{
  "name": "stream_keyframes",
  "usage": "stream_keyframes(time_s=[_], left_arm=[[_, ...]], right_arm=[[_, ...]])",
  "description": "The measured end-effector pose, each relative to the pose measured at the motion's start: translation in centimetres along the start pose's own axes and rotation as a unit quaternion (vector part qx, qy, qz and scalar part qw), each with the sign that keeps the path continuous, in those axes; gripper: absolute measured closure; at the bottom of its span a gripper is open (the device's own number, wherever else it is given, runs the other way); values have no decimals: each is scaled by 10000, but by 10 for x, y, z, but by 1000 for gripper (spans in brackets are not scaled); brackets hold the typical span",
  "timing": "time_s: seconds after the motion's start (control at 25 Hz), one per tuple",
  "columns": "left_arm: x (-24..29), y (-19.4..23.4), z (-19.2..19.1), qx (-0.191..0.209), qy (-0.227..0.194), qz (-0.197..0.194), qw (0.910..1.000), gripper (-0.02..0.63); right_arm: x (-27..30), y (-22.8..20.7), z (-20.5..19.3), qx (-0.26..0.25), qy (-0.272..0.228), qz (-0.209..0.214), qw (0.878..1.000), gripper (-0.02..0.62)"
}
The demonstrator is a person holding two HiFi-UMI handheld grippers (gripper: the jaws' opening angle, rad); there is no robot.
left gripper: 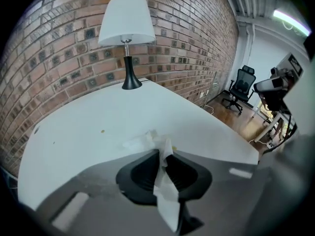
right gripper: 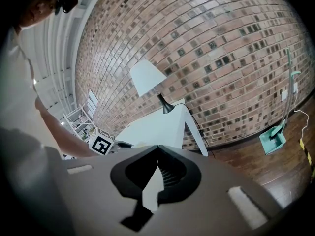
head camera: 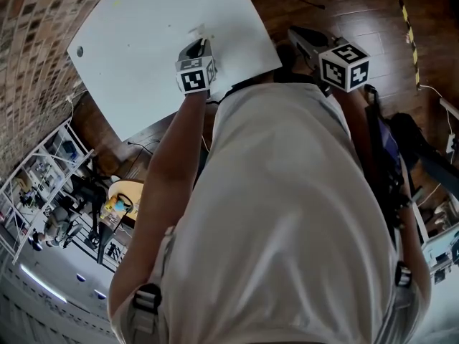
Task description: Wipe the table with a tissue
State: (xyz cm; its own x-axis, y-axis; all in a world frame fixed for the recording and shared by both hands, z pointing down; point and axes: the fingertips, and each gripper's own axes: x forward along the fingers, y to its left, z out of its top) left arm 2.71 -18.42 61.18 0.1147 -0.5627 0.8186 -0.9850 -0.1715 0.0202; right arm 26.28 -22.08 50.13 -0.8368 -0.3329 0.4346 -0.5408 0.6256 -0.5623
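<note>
The white table fills the upper left of the head view. My left gripper reaches over its near edge and is shut on a crumpled white tissue. In the left gripper view the tissue is pinched between the black jaws of the left gripper, and its front end rests on the table top. A small yellowish speck lies on the table beyond it. My right gripper hangs beside the table over the wooden floor. The right gripper is shut with nothing held.
A lamp with a white shade and black foot stands at the table's far end against the brick wall. An office chair stands beyond the table. A teal dustpan leans by the wall. Metal shelving stands at the left.
</note>
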Motion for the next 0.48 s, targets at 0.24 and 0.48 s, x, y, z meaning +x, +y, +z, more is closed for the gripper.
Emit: stream_keyframes(time_s=[0.24, 0.48], left_arm=[[0, -4, 1, -30, 1, 206, 9998, 560], [6, -24, 7, 99, -19, 37, 9999, 560]], right_arm=[[-4, -7, 0, -11, 33, 28, 10000, 587], [-7, -11, 1, -28, 27, 42, 10000, 588]])
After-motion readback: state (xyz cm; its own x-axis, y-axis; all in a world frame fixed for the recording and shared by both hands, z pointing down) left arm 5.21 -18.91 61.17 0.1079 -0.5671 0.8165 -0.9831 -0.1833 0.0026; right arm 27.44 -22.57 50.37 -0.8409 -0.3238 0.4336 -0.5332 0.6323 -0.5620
